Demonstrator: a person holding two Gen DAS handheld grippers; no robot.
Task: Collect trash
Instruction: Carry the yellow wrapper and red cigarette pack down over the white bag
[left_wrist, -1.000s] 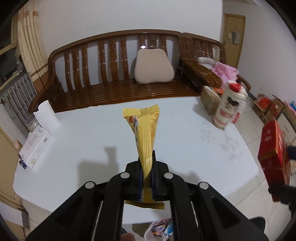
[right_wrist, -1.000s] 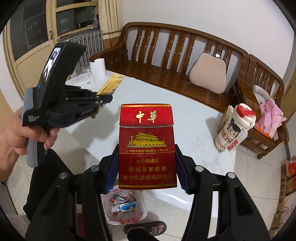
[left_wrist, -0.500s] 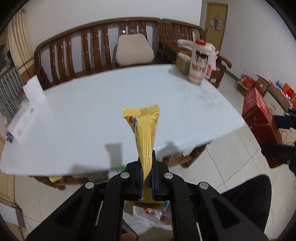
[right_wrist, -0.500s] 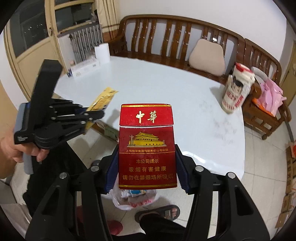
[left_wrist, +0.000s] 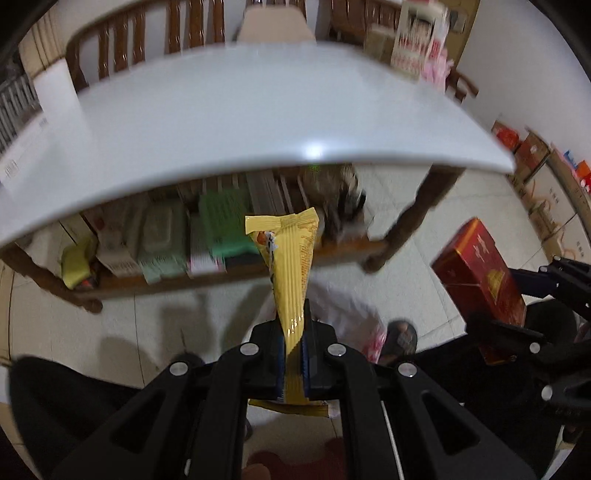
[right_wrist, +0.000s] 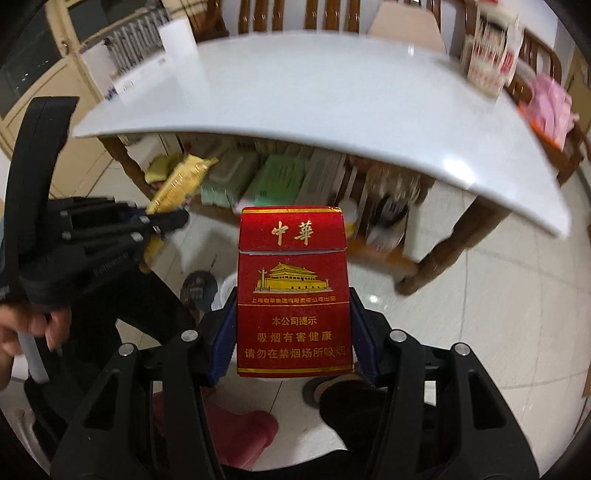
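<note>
My left gripper (left_wrist: 293, 354) is shut on a yellow snack wrapper (left_wrist: 290, 266) that sticks up between its fingers; it also shows in the right wrist view (right_wrist: 177, 181). My right gripper (right_wrist: 293, 339) is shut on a red cigarette pack (right_wrist: 293, 291), which also shows in the left wrist view (left_wrist: 480, 280). Both grippers are held below the table's edge, above the floor. A white plastic trash bag (left_wrist: 354, 317) lies on the floor beneath them, partly hidden by the grippers.
The white table (left_wrist: 240, 110) is above and ahead, with a wooden shelf (left_wrist: 221, 273) of boxes under it. A table leg (right_wrist: 443, 254) stands at right. A printed cup (right_wrist: 491, 55) and a white box (right_wrist: 140, 77) sit on the table. My feet in sandals (left_wrist: 400, 339) are beside the bag.
Both grippers have tilted and dropped from above the table top to below its edge, with the wrapper and pack still held. The shelf under the table and the floor now show.
</note>
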